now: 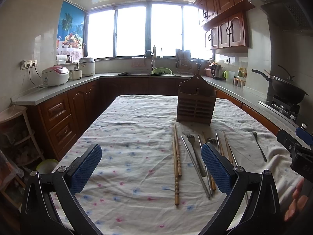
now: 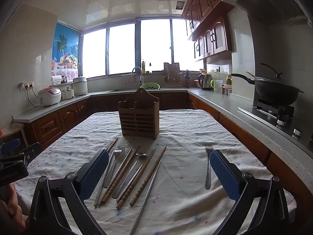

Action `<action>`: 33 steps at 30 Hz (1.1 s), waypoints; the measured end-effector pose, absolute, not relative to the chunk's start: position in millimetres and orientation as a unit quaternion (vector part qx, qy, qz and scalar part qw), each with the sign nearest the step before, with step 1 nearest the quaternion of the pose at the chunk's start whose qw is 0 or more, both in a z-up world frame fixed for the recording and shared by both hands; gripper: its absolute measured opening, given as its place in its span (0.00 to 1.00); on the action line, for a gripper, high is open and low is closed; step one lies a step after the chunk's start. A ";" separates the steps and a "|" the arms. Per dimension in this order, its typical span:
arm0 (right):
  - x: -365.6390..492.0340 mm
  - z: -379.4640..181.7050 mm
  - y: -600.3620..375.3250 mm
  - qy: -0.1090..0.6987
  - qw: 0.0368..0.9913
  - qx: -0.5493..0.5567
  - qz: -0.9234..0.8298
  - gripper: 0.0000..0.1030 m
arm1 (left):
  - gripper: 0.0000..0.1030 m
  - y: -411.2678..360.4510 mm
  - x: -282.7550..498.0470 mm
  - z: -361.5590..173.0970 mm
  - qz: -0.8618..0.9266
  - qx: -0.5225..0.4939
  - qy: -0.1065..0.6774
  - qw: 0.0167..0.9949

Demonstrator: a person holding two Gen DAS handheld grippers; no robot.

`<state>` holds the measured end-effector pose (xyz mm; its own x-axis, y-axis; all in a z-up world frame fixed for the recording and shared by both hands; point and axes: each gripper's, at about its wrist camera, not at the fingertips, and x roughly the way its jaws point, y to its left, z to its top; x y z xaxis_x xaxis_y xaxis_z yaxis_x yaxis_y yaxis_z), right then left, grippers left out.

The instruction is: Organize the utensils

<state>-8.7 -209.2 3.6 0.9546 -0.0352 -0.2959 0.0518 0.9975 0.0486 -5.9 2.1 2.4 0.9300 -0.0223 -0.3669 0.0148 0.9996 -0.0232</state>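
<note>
Both your left gripper (image 1: pixel 151 169) and right gripper (image 2: pixel 159 173) have fingers apart, empty. The thin steel fork (image 2: pixel 208 166) near the counter's right edge lies flat, stiff and slippery; pinch mid-handle.

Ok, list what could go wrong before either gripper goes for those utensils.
1. The chopsticks, fork and spoon lie bunched and overlapping, so the open right hand-held gripper may pinch several at once.
2. The tablecloth is wrinkled; fingertips could snag it.
3. The wooden utensil holder stands loose on the cloth and might tip when pieces are dropped in.
</note>
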 end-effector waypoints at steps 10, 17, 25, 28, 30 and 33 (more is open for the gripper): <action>-6.6 3.9 -210.2 0.154 0.987 0.034 -0.014 1.00 | 1.00 1.9 -4.9 2.6 -0.007 -0.010 0.187 0.982; -7.6 4.7 -210.7 0.151 0.988 0.037 -0.004 1.00 | 1.00 0.6 -5.6 4.3 -0.007 -0.008 0.186 0.983; -7.3 5.5 -210.4 0.151 0.988 0.041 0.001 1.00 | 1.00 -0.2 -4.4 5.0 -0.010 -0.007 0.185 0.983; -7.3 5.4 -210.1 0.151 0.988 0.042 0.002 1.00 | 1.00 -0.2 -3.6 5.2 -0.011 -0.008 0.185 0.983; -6.8 5.6 -209.6 0.151 0.988 0.041 0.003 1.00 | 1.00 -0.2 -2.6 5.2 -0.011 -0.009 0.185 0.983; -6.2 6.0 -209.3 0.151 0.988 0.042 0.005 1.00 | 1.00 -0.3 -2.4 5.2 -0.012 -0.009 0.185 0.983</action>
<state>-6.2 -209.3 6.0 0.9546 0.0223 -0.2969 0.0030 0.9964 0.0845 -2.4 -0.3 5.2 0.9309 -0.0274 -0.3641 0.0204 0.9995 -0.0231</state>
